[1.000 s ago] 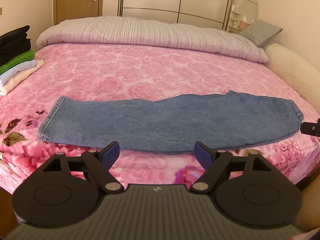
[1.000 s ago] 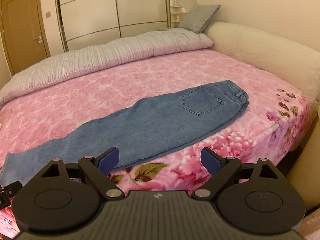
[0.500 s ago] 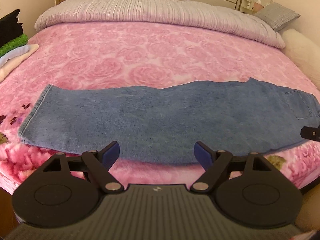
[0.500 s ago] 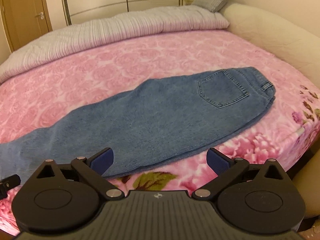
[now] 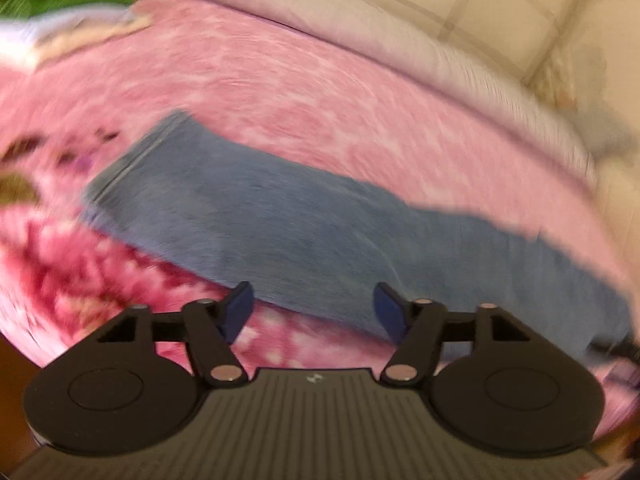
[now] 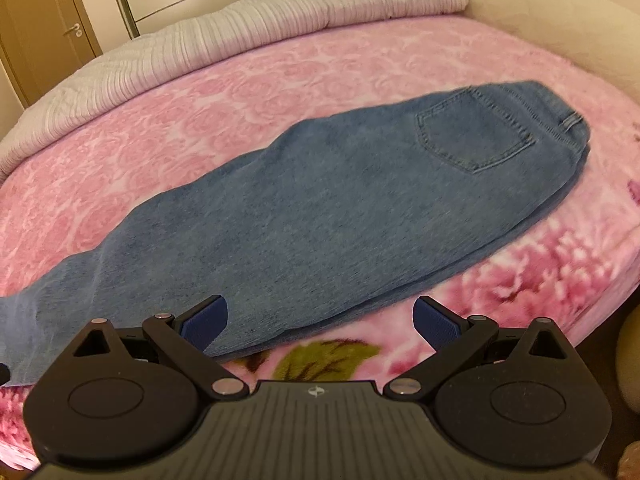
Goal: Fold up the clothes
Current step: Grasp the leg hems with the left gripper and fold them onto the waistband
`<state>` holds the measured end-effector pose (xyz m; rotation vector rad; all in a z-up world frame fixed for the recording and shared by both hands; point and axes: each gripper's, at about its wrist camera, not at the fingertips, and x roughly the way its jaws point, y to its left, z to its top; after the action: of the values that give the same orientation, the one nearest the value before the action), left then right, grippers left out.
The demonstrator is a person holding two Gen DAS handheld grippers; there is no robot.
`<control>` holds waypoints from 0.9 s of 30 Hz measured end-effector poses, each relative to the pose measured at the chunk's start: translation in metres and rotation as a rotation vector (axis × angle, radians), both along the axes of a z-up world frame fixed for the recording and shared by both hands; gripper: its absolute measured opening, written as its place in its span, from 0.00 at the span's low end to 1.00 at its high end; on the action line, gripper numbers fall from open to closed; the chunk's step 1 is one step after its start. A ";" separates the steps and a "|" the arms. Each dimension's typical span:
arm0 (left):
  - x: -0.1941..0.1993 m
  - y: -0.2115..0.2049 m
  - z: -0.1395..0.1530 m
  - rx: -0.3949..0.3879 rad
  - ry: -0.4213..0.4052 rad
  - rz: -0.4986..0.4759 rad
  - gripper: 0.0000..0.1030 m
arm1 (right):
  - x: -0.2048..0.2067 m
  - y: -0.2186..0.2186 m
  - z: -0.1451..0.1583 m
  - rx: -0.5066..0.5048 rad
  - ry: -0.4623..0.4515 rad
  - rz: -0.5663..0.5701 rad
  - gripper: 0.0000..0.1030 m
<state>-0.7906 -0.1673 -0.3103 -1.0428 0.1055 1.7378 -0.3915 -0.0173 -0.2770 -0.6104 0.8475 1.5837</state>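
A pair of blue jeans lies flat across the pink bed, folded lengthwise, with the waist and back pocket at the right and the leg hems at the left. My left gripper is open and empty, just above the jeans' near edge toward the hem end; this view is blurred and tilted. My right gripper is open and empty, over the near edge of the jeans at mid-leg.
The bed has a pink rose bedspread and a grey quilt rolled at the far side. A stack of folded clothes sits at the bed's far left. A cream padded bed surround curves at the right.
Both grippers have moved in closer and lower over the jeans. The left wrist view has swung and tilted, now blurred, with the hem end nearer the centre. Both stay open.
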 end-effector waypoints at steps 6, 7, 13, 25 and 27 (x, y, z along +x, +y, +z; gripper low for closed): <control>-0.067 -0.031 -0.030 0.119 -0.264 0.255 0.37 | -0.009 0.007 -0.010 -0.021 -0.004 0.011 0.99; -0.073 -0.033 -0.035 0.131 -0.290 0.288 0.37 | -0.011 0.008 -0.011 -0.023 -0.008 0.014 0.99; -0.093 -0.036 -0.062 0.197 -0.445 0.442 0.36 | -0.014 0.015 -0.016 -0.034 -0.023 0.018 0.99; -0.079 -0.005 -0.052 0.238 -0.304 0.457 0.08 | 0.010 0.029 -0.030 -0.060 -0.008 -0.032 0.99; -0.066 0.010 -0.027 0.225 -0.144 0.365 0.07 | 0.015 0.031 -0.031 -0.058 0.005 -0.040 0.99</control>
<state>-0.8571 -0.1575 -0.3374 -1.0613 -0.3852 1.9378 -0.3763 0.0140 -0.3079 -0.6272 0.9063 1.5299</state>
